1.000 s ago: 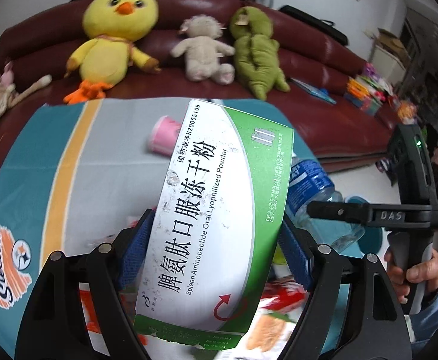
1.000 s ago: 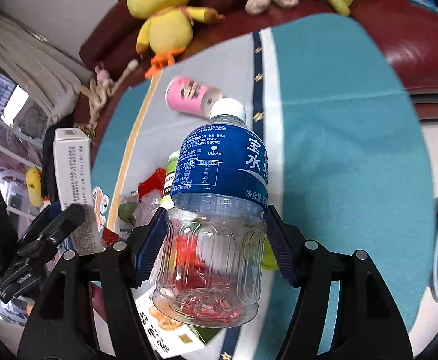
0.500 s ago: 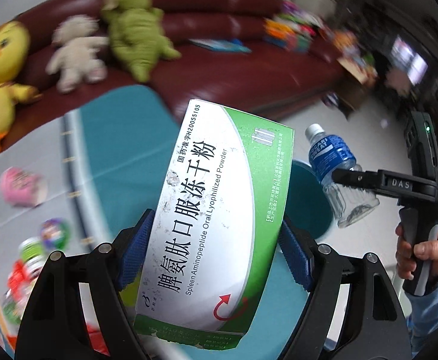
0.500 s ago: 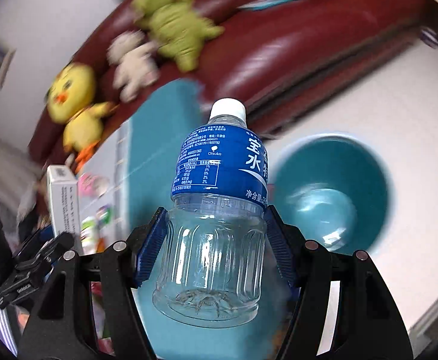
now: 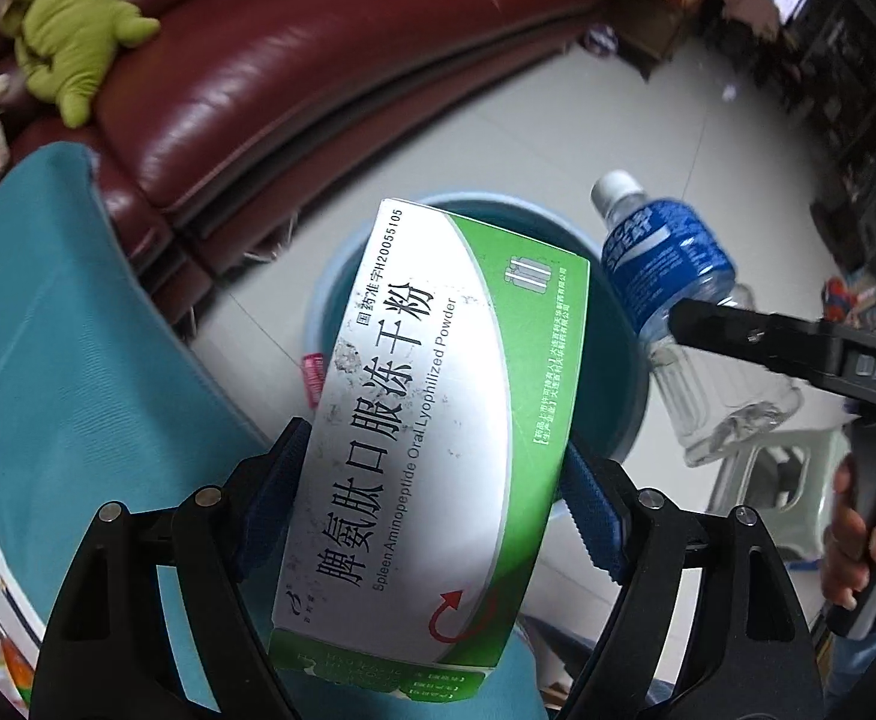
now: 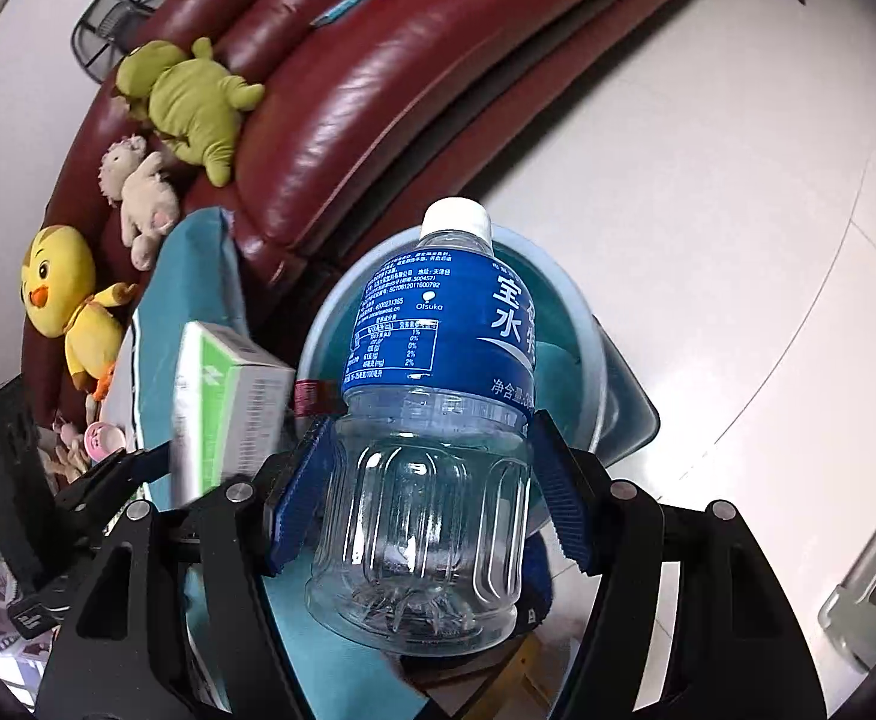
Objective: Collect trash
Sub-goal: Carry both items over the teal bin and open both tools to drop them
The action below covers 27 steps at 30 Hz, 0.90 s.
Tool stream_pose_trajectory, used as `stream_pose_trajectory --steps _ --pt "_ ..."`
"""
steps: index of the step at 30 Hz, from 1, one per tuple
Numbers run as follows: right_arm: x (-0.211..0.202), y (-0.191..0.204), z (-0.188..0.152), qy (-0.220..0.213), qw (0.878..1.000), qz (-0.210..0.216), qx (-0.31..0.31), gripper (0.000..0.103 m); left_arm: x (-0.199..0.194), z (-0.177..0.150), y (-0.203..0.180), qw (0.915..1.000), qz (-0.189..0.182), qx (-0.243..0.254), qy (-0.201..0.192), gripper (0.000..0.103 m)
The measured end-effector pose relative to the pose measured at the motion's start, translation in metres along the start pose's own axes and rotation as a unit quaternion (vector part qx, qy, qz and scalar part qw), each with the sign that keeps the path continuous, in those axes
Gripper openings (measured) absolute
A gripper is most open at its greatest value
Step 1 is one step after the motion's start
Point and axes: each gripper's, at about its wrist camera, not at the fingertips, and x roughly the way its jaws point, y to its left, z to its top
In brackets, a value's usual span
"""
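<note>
1. The left gripper [image 5: 432, 516] clamps a green-and-white medicine box [image 5: 432, 420] by its long sides, blue pads pressing both edges, jaws spread wide around it.
2. The right gripper [image 6: 432, 510] grips a clear, empty plastic bottle [image 6: 426, 480] with a blue label and white cap, pads against its ribbed lower body, jaws about half spread.
3. A round teal bin [image 5: 624, 372] stands on the pale tiled floor [image 5: 498, 138], beyond and below both held items.
4. A table covered in a teal cloth [image 5: 78, 360] sits to the left, just beside the bin.
5. A dark red leather sofa [image 5: 294, 60] runs along the far side, with a green plush toy [image 5: 66, 36] lying on it.
6. A person's hand [image 5: 858, 546] holds the right gripper's handle, near right.
</note>
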Motion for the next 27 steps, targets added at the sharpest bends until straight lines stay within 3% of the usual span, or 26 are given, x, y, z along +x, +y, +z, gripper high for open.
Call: stream_pose_trajectory --steps 9,27 --pt "0.019 -0.004 0.004 0.018 1.0 0.002 0.005 0.063 0.042 0.006 0.001 0.999 0.009 -0.003 0.044 0.084" --pt "0.051 0.021 0.003 0.06 0.998 -0.019 -0.017 0.064 -0.005 -0.022 0.037 0.9983 -0.017 -0.055 -0.009 0.092"
